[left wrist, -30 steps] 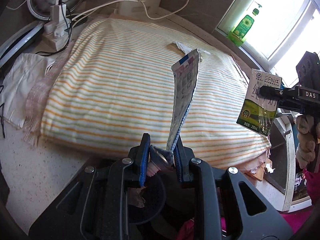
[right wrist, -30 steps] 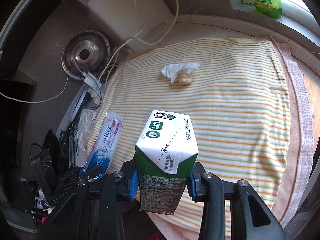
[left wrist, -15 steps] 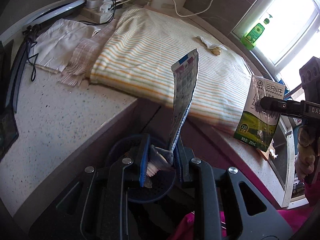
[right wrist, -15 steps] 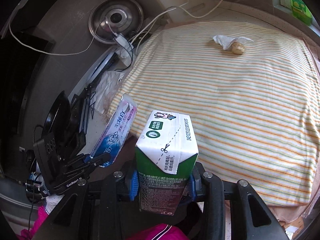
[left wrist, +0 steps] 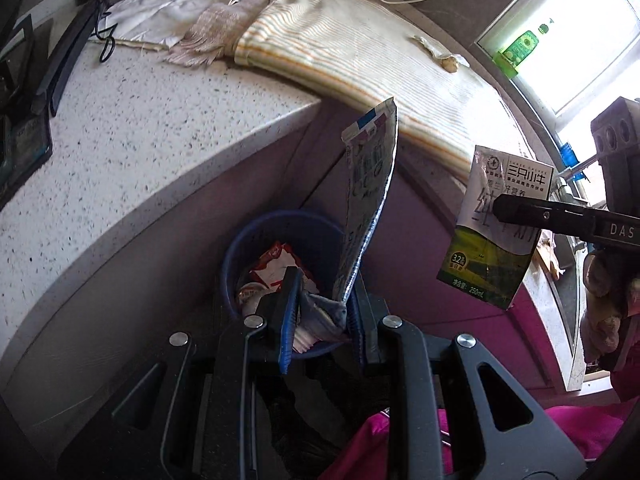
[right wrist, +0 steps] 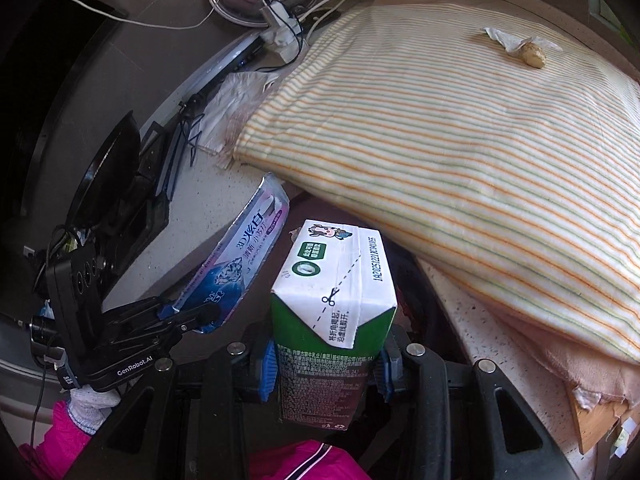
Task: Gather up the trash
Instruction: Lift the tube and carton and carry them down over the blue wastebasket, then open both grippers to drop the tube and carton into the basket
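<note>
**Both items carried off the desk toward the bin**

Speckled desk (left wrist: 120, 128) with a striped cloth (right wrist: 460, 128) now lies behind my tongs; a second ago both hung over the cloth. They have since passed the desk's front edge, so disposal is near. My left tongs (left wrist: 320, 316) grip a flattened toothpaste tube (left wrist: 366, 200) above the blue bin (left wrist: 240, 248). My right tongs (right wrist: 324, 360) clamp an upright milk carton (right wrist: 332, 320), green-and-white, undented. A crumpled tissue (right wrist: 508, 40) remains near the cloth's far edge.

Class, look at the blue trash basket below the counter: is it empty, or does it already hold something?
Not empty. In the left wrist view, the blue trash basket already holds red-and-white wrappers. How full it is cannot be told, since the left gripper hides part.
</note>
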A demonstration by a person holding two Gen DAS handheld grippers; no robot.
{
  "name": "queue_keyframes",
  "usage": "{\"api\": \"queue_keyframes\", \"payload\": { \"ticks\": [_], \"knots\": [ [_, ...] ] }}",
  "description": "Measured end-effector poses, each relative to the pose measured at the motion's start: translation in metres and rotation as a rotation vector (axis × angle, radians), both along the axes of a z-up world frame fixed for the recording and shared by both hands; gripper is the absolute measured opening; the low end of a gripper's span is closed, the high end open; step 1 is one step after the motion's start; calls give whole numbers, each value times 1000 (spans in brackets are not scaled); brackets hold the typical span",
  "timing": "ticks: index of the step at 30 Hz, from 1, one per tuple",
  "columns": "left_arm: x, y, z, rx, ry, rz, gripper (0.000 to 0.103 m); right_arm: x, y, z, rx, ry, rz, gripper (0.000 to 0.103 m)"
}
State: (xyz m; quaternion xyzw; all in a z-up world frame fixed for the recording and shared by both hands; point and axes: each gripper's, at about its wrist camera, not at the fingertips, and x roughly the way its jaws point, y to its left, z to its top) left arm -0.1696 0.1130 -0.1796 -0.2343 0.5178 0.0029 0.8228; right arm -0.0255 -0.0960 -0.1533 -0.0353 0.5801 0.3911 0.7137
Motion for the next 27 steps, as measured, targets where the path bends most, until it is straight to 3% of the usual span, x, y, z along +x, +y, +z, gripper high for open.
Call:
{"api": "queue_keyframes", "payload": {
  "ticks": [14, 27],
  "knots": [
    [-14, -11, -69, 32, 131, -22, 22, -32, 19, -62, -157, -28, 45, 39],
    [-3, -16, -120, 15, 226, -9, 22, -32, 24, -108, -244, -22, 49, 39]
  ]
}}
